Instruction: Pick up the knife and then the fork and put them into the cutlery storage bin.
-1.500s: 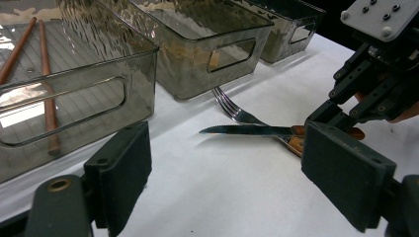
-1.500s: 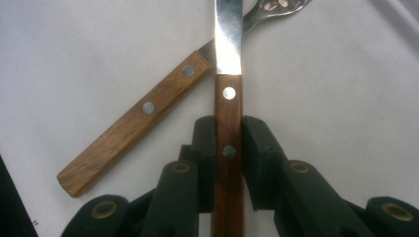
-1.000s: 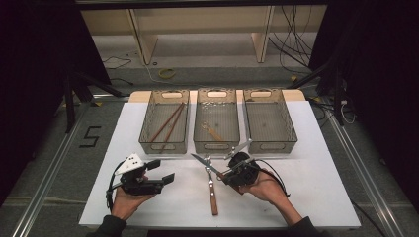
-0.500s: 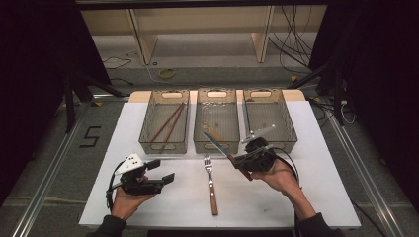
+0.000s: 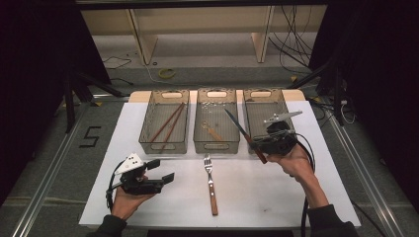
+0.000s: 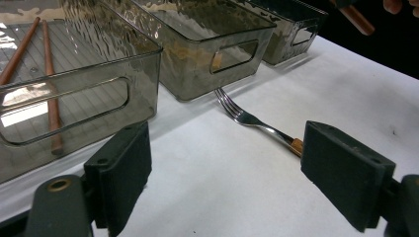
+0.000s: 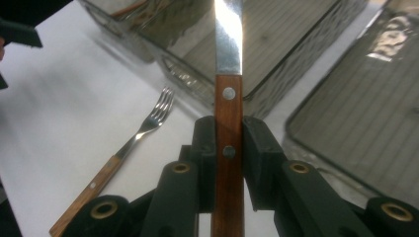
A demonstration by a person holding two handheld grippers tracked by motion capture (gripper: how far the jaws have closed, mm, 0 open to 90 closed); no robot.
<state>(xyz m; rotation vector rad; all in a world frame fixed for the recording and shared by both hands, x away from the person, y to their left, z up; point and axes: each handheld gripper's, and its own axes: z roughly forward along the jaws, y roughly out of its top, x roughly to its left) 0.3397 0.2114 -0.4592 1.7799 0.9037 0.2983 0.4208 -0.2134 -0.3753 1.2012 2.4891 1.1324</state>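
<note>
Knife | lifted off table since before | right gripper clamps handle

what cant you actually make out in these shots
- Knife: the right gripper view cuts off its tip at the top edge, and the right gripper hides part of the handle.
- Small item in the middle bin: too small in the high view to identify.
- Fork: the left gripper blocks its handle in the left gripper view.
</note>
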